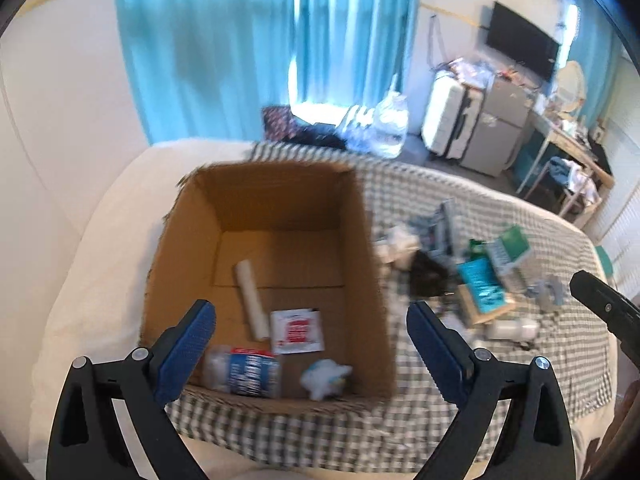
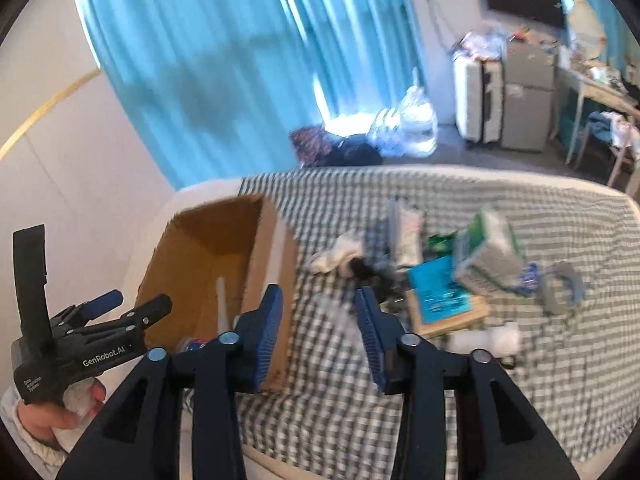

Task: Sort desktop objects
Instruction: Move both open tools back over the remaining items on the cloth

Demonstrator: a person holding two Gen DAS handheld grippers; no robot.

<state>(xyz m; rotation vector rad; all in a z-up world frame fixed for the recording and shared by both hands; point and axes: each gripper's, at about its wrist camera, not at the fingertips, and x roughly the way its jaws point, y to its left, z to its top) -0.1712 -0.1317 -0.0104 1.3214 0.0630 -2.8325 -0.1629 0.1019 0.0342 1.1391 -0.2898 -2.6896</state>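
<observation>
Currently mid-task, roughly a third done by judgement. Noted on the checked cloth [image 1: 400, 216]: cardboard box [image 1: 176, 264] standing open at near left, already holding four items, namely a white tube [image 1: 251, 300], a red-and-white packet [image 1: 296, 330], a clear bottle with blue label [image 1: 244, 372] and a small white-and-blue crumpled item [image 1: 325, 376]. Left gripper [image 1: 310, 354] seen poised over the near rim of the box, jaws spread wide, nothing between the blue pads. Right gripper [image 2: 318, 340] seen hovering over bare cloth just right of the box wall, jaws partway apart, nothing gripped; only cloth visible in the gap. Still unsorted, to the right of the box and well apart from both tongs: a loose heap comprising a white sock-like cloth [image 2: 338, 256], a dark tangled item [image 2: 376, 274], a teal booklet [image 2: 438, 290] lying on a tan board [image 2: 452, 322], a green-and-white carton [image 2: 486, 252] tilted on the pile, a grey object [image 2: 562, 286] at far right and a white bottle lying on its side [image 2: 486, 340] at the near edge of the heap. Exact identity of several pieces not determinable owing to blur. Remaining work judged as repeated pick-and-drop trips from heap to box. Risk noted: overlapping items in the heap likely to drag neighbours when lifted.
</observation>
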